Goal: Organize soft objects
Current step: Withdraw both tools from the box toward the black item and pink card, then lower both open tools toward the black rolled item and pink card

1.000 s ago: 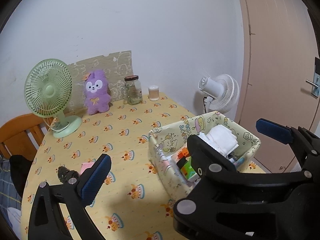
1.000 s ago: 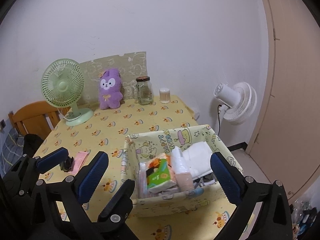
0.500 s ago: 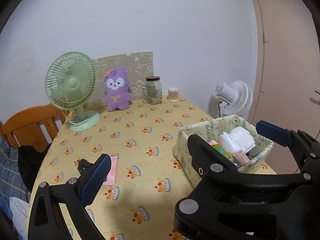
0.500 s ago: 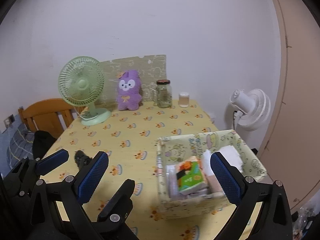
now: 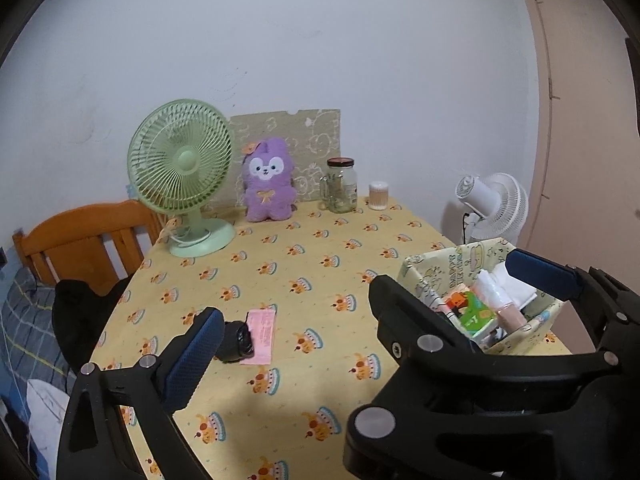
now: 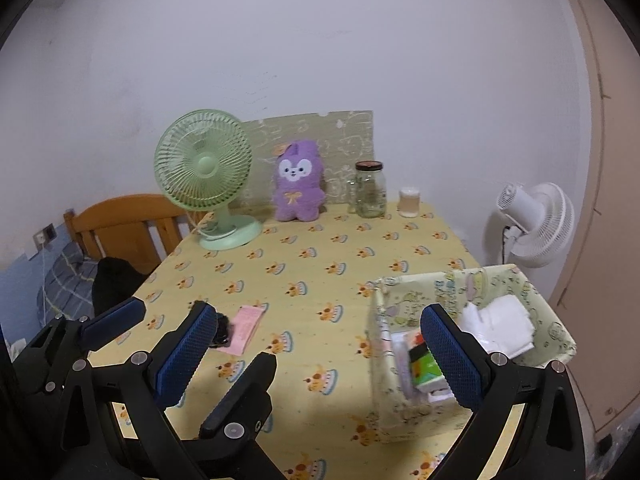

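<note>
A purple plush point(image 5: 268, 184) point(image 6: 298, 184) sits upright against the far wall. On the table's near right stands a fabric basket point(image 5: 420, 276) point(image 6: 384, 360) holding tissue packs and a folded white cloth point(image 6: 504, 326). A small black soft item point(image 5: 236, 340) point(image 6: 222, 332) lies on the edge of a pink packet point(image 5: 262, 336) point(image 6: 246, 328) at the near left. My left gripper point(image 5: 344, 304) hovers open above the table, its left pad beside the black item. My right gripper point(image 6: 316, 310) is open too, with its right pad over the basket. Neither holds anything.
A green desk fan point(image 5: 182, 160), a glass jar point(image 5: 342, 190) and a small round container point(image 5: 378, 196) line the back of the table. A white fan point(image 5: 492, 208) stands off the right edge. A wooden chair point(image 5: 80, 240) with a dark garment is at the left.
Both views have swung left and pulled back: the basket now lies further right, and the black item and pink packet sit nearer the left pads. Both grippers stayed open.
</note>
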Demonstrator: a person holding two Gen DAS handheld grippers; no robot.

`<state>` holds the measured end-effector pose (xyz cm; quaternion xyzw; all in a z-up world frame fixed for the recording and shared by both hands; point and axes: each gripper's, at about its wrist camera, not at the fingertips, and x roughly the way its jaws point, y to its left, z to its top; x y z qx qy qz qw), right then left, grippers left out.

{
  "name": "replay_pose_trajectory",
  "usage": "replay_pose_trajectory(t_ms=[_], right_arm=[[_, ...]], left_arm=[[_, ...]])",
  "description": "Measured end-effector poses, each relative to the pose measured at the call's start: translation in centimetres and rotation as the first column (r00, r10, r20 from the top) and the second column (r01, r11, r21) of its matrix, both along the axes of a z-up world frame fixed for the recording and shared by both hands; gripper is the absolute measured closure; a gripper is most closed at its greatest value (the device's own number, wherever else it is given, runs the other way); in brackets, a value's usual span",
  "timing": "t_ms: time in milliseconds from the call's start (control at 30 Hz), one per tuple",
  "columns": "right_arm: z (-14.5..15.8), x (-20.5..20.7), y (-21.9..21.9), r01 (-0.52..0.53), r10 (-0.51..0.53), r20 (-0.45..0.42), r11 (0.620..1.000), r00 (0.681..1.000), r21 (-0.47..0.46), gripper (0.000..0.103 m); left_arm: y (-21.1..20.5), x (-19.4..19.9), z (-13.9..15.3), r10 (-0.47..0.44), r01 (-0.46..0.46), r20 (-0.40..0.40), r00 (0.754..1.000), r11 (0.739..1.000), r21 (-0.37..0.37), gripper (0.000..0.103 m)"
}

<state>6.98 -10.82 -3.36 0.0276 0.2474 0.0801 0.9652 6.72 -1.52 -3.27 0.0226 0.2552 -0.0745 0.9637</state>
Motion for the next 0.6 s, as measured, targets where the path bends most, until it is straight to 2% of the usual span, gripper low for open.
replay_pose_trajectory(t_ms=[100,167,600], right_arm=[[-0.2,0.4,0.8,-0.016,0.016,-0.005,1.0,1.0,-0.007,0.0],[-0.4,0.5,1.3,-0.026,0.026,-0.002,1.0,1.0,-0.014,0.0],[-2.5,3.1,4.2,-0.054,0.054,-0.021,0.998,0.998,-0.032,0.0]], left_arm=[[0.8,0.3,-0.3,0.017,-0.017,-0.009,1.0,1.0,-0.008,0.004],[1.1,0.3,-0.6,0.022,-0.023,-0.009,1.0,1.0,-0.008,0.008],[3.7,2.6,-2.9,0.095,-0.095,-0.041,0.995,0.995,0.012,0.008]])
